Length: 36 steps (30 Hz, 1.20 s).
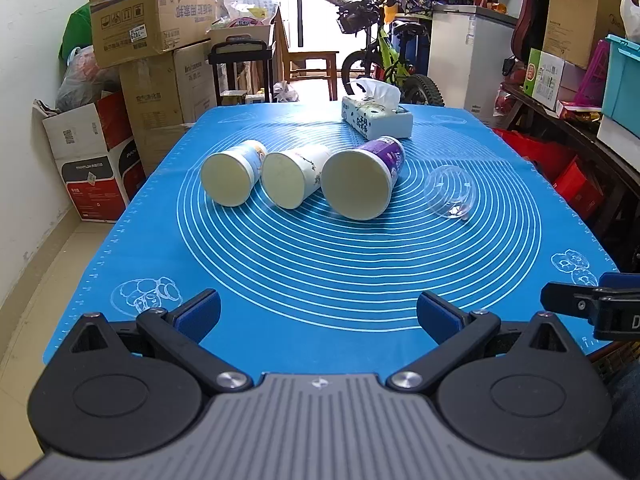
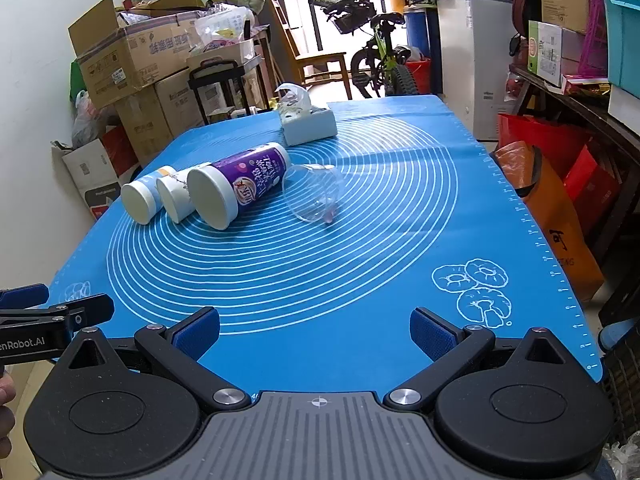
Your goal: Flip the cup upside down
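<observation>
Cups lie on their sides in a row near the middle of the blue mat [image 1: 320,272]: a blue-and-white cup [image 1: 233,172] on the left, a white cup [image 1: 294,178] in the middle touching it, and a purple cup [image 1: 362,178] on the right, all three with their open mouths toward the cameras. A clear plastic cup [image 1: 450,192] lies tipped over just beside the purple one, and a tissue box [image 1: 376,118] sits beyond them toward the far end of the mat.

None of the cups stands mouth-down, so the flip looks not yet begun; the task sentence does not say which cup is meant.

The left gripper [image 1: 318,314] hangs over the near edge of the mat with its jaws spread wide and nothing between them, well apart from the cups. The right gripper [image 2: 314,330] is alongside it, likewise spread and empty. By my reading, everything is left: reaching in, taking one cup by its wall, turning it and setting it rim-down.
</observation>
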{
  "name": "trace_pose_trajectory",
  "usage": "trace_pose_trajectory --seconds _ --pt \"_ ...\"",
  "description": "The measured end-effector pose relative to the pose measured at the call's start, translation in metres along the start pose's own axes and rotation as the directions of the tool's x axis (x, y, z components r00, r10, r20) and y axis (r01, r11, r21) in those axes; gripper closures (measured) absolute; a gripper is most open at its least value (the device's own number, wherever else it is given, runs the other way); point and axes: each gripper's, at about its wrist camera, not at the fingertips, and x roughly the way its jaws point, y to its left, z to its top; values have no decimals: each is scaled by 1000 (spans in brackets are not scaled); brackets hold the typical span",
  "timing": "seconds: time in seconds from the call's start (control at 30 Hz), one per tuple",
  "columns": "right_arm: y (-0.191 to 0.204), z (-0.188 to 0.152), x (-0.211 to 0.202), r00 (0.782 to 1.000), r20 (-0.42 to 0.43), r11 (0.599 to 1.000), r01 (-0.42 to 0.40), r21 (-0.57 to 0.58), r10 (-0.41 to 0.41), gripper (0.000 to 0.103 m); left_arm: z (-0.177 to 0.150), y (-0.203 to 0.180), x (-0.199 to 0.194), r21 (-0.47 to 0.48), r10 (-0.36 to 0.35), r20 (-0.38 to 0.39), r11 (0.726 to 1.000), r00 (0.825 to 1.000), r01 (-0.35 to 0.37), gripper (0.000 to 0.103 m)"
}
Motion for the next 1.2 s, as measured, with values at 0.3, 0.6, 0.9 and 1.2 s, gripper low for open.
trace_pose_trajectory --seconds 0.3,0.6,0.9,1.2 --pt "-1 0 3 1000 -2 1000 1 1 -1 2 -1 0 0 3 1 2 1000 1000 -1 0" --pt "-2 1 3 1000 0 1000 1 -1 -1 2 -1 0 0 3 0 2 1000 1000 0 0" --pt "-2 0 4 1000 -2 1000 3 -4 -3 2 -3 2 3 -2 2 -4 1000 1000 -2 0" --pt "-2 0 4 1000 -2 1000 5 -5 -5 2 -3 2 5 4 -3 -4 1000 1000 3 0"
